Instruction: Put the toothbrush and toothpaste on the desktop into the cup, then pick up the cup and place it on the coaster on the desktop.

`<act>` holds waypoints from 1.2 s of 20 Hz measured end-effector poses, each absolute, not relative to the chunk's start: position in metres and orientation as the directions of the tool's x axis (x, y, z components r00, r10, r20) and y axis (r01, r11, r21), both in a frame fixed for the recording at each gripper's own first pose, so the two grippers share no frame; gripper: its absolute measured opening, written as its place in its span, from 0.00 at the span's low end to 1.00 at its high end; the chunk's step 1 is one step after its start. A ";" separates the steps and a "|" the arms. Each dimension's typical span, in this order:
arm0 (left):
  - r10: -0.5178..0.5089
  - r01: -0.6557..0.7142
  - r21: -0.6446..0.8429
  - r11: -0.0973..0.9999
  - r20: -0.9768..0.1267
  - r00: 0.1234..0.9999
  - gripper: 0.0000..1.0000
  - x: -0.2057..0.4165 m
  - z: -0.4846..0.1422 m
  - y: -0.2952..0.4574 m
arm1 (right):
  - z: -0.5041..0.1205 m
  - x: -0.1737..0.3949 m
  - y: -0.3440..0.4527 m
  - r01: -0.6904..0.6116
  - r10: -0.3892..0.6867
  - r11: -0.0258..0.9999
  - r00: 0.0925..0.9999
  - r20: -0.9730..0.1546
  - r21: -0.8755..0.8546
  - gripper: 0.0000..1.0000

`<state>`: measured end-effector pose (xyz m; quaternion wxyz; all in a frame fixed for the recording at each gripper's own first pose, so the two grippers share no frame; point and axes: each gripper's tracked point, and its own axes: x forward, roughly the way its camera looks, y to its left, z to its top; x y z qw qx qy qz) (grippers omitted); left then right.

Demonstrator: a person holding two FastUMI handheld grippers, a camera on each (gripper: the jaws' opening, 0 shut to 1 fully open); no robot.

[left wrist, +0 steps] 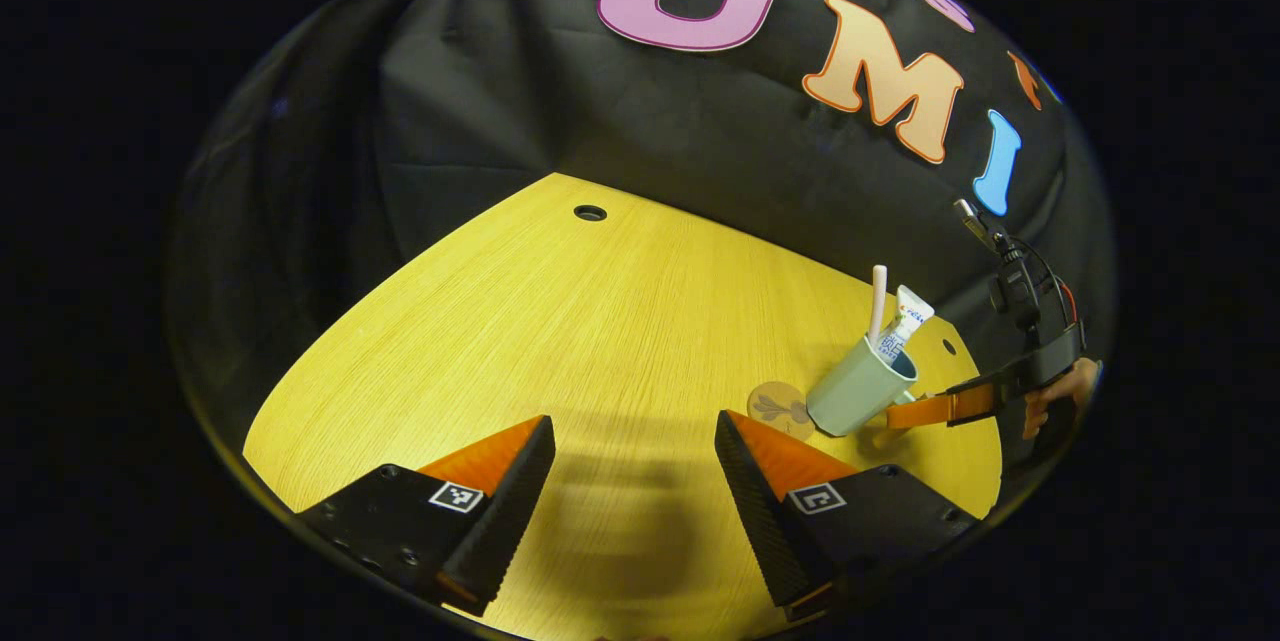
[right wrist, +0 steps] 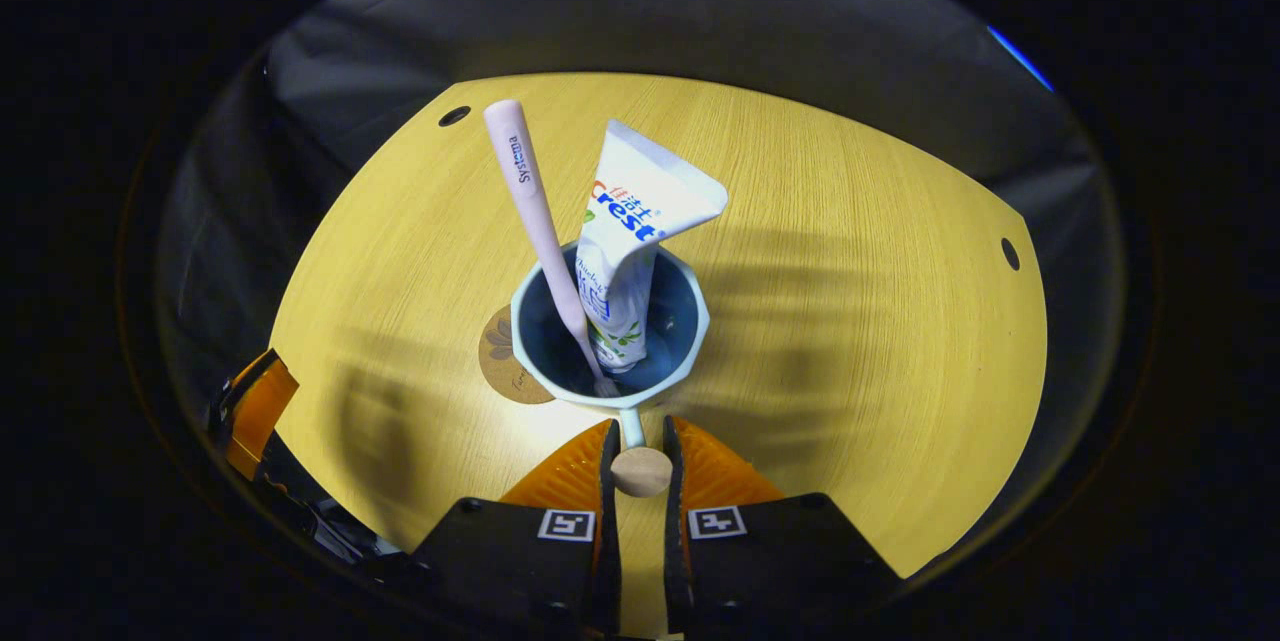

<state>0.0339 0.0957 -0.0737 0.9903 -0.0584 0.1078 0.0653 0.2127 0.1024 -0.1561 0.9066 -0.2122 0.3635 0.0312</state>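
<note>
Right gripper clamps the handle of the pale blue-green ceramic cup, pink toothbrush and white toothpaste tube inside. Round brown coaster lies just beside the cup. Left gripper open, empty, farther off.

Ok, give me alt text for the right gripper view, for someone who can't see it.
The right gripper holds the handle of a pale blue cup containing a pink toothbrush and a toothpaste tube. A round coaster lies beside the cup on the yellow desktop.
</note>
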 end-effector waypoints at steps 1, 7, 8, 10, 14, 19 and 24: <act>0.116 -0.141 -0.101 0.985 -0.224 0.968 0.94 0.035 -0.074 0.096 | -0.156 0.213 0.101 -0.212 -0.100 0.907 0.731 -0.675 -0.364 0.19; 0.113 -0.137 -0.094 0.986 -0.231 0.966 0.94 0.036 -0.074 0.095 | -0.157 0.219 0.098 -0.219 -0.104 0.902 0.726 -0.680 -0.372 0.19; 0.112 -0.137 -0.094 0.986 -0.233 0.966 0.96 0.037 -0.075 0.095 | -0.159 0.220 0.097 -0.220 -0.105 0.902 0.724 -0.682 -0.372 0.19; 0.110 -0.135 -0.094 0.986 -0.237 0.965 0.94 0.040 -0.075 0.094 | -0.164 0.222 0.095 -0.227 -0.119 0.896 0.707 -0.698 -0.382 0.22; 0.110 -0.135 -0.086 0.987 -0.244 0.964 0.94 0.039 -0.075 0.093 | -0.176 0.226 0.100 -0.235 -0.117 0.896 0.695 -0.710 -0.377 0.35; 0.109 -0.138 -0.095 0.986 -0.261 0.959 0.97 0.039 -0.078 0.095 | -0.185 0.232 0.093 -0.216 -0.146 0.902 0.662 -0.735 -0.374 0.43; 0.103 -0.134 -0.100 0.986 -0.274 0.956 0.94 0.040 -0.083 0.095 | -0.174 0.235 0.094 -0.219 -0.123 0.909 0.671 -0.731 -0.354 0.32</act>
